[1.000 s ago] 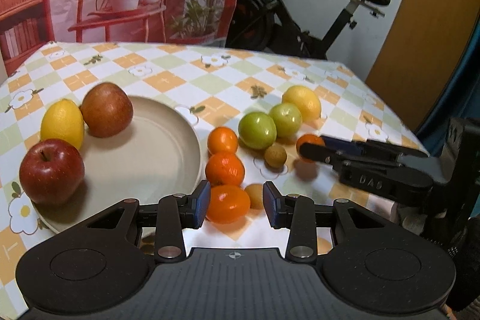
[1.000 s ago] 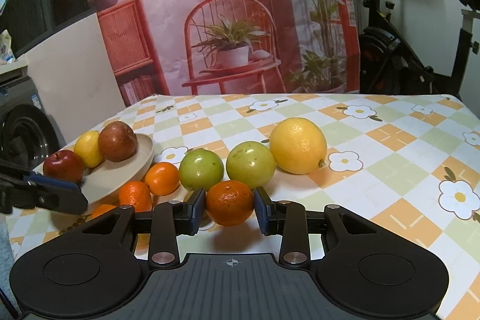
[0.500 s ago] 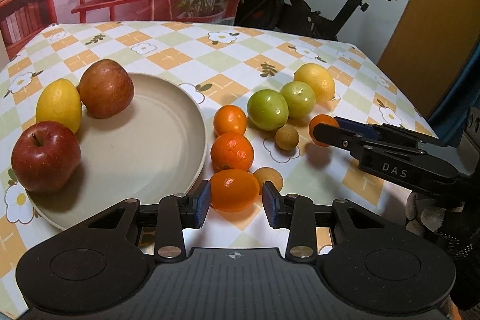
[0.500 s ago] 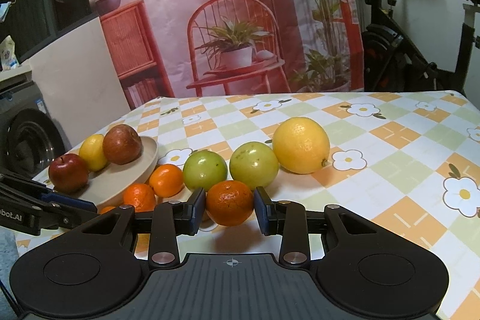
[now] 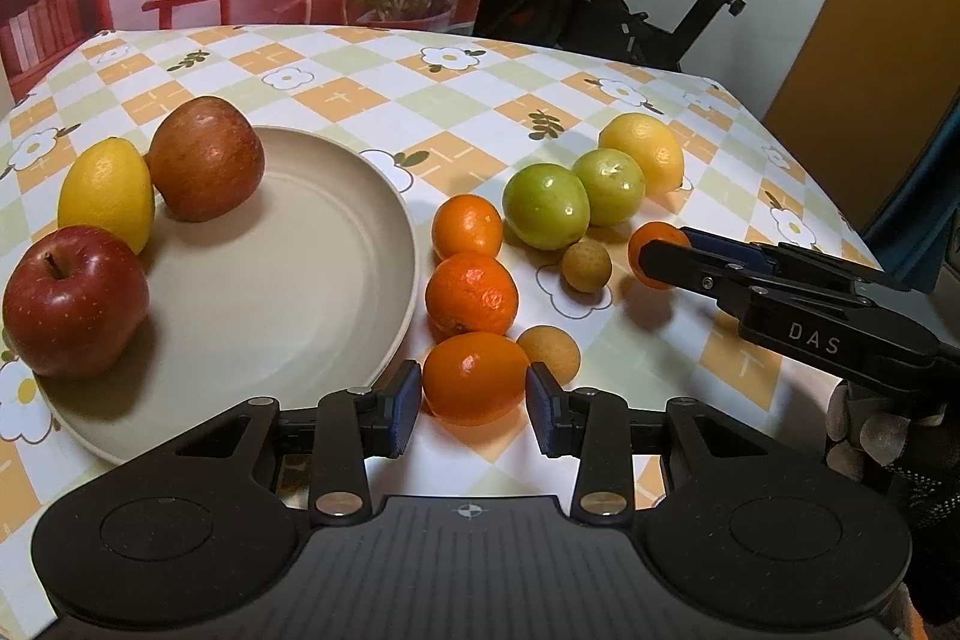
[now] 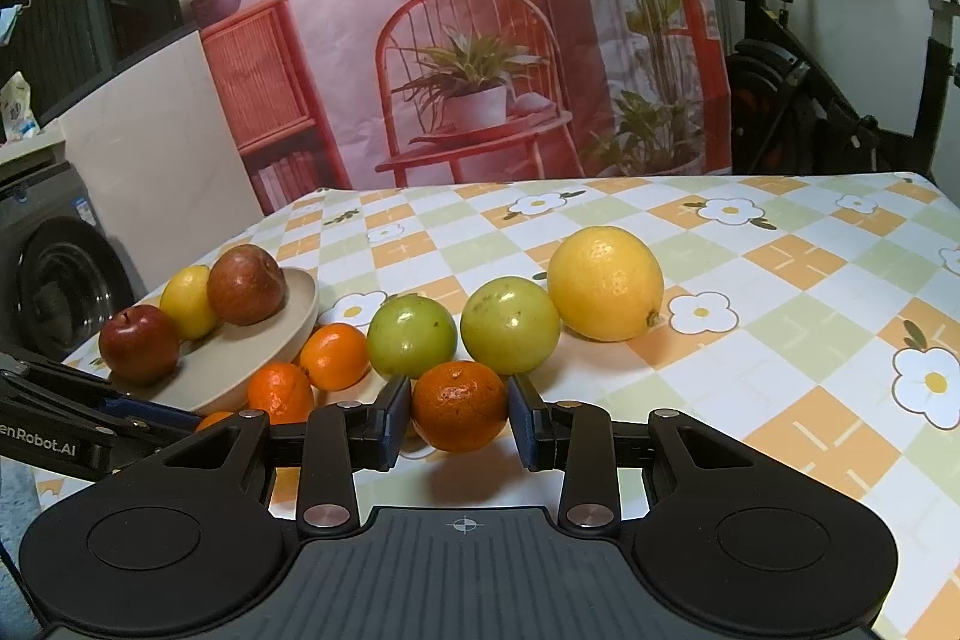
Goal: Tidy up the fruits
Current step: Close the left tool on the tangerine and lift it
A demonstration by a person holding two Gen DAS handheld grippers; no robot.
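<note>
1. My left jaws (image 5: 471, 403) bracket the oval orange fruit (image 5: 474, 376). Both blue pads sit at its sides and look pressed against it: jaws narrowed, pinching this fruit. It lies on the counter (image 5: 372, 100), just right of the plate (image 5: 270, 292) at its near rim.
2. My right jaws (image 6: 459, 421) are closed on a mandarin (image 6: 459, 406). The pads touch both of its sides. In the left view it (image 5: 651, 244) hangs slightly clear of the counter, with a shadow beneath, well right of the plate.
3. Plate: beige, round, shallow. It holds a red apple (image 5: 72, 301) at the near left rim, a lemon (image 5: 108, 193) behind it, and a russet apple (image 5: 204, 157) touching the lemon at the far left. The plate's middle and right part are bare.
4. Right of the plate, in a column: one orange (image 5: 467, 226) farthest, a second orange (image 5: 471, 292) nearer, then the oval fruit in my left jaws.
5. A small tan fruit (image 5: 549, 352) touches the oval fruit on the side away from the plate. Another tan fruit (image 5: 587, 267) lies farther out.
6. Beyond those, away from the plate: two green fruits (image 5: 546, 205) (image 5: 609, 187) touching each other, then a large yellow citrus (image 5: 642, 151) beside the second.
7. A gloved hand (image 5: 882, 436) carries the right tool; only its knuckles show.
</note>
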